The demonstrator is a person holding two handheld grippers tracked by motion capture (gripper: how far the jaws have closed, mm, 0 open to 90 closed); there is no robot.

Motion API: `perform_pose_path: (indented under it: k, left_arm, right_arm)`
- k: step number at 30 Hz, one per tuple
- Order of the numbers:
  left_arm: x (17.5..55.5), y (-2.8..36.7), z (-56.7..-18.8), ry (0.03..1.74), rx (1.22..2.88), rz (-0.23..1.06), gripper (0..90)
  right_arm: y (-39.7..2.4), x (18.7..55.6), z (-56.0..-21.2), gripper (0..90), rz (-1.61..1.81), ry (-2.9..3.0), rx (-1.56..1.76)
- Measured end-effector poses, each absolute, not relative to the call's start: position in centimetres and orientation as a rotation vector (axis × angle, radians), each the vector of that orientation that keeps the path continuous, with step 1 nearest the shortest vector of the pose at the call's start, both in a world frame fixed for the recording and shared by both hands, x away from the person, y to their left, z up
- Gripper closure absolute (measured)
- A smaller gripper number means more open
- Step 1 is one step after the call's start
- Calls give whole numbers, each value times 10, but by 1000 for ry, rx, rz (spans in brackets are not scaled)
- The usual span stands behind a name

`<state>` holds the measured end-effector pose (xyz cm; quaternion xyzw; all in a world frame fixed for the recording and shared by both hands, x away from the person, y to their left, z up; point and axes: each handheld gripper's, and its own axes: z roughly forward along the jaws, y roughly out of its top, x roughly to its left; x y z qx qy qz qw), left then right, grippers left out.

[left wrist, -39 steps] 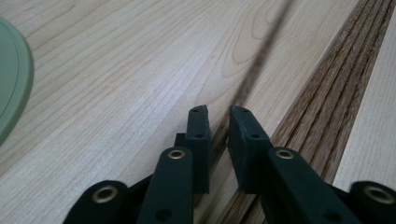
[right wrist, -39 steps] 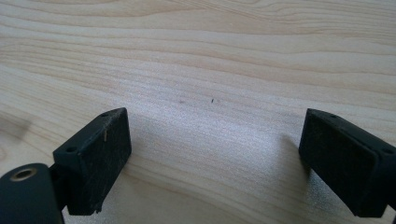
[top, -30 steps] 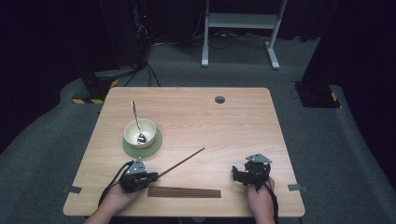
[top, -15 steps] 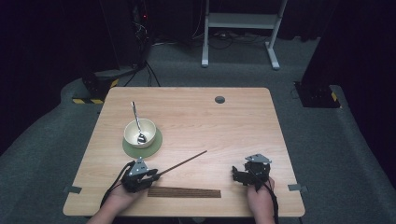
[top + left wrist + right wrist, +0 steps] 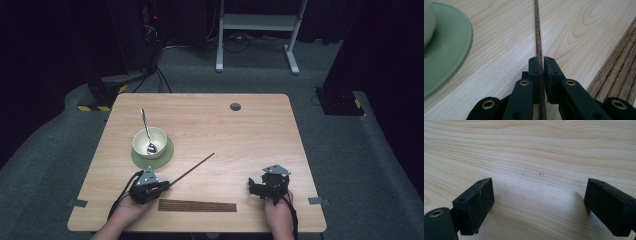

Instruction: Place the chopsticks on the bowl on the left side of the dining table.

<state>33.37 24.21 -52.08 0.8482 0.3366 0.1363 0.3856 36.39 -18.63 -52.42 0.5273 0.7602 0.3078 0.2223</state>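
Chopstick [image 5: 538, 37]: near end hidden between the left gripper [image 5: 542, 61] pads, far end cut by the top edge. Bowl [image 5: 428, 22] and green mat [image 5: 451, 47] cut at left edge. Spoon [image 5: 147, 131] bowl detail too small to tell.

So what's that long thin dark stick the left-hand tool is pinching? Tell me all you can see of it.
The long thin dark wooden stick looks like a single chopstick: brown, grained, straight and slender. The left gripper has just closed its black jaws on one end. From there it runs diagonally away over the pale wooden table, toward the middle. Whether its far tip rests on the table or floats above it, I cannot tell. It passes clear of the round green coaster.
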Motion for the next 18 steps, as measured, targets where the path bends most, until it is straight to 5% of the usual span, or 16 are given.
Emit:
perform_pose_path:
  k: [18]
  left_arm:
    - [333, 256, -489, 770, 2026, 354, 845]
  right_arm:
    - [-186, 365, -524, 88, 858, 2112, 1445]
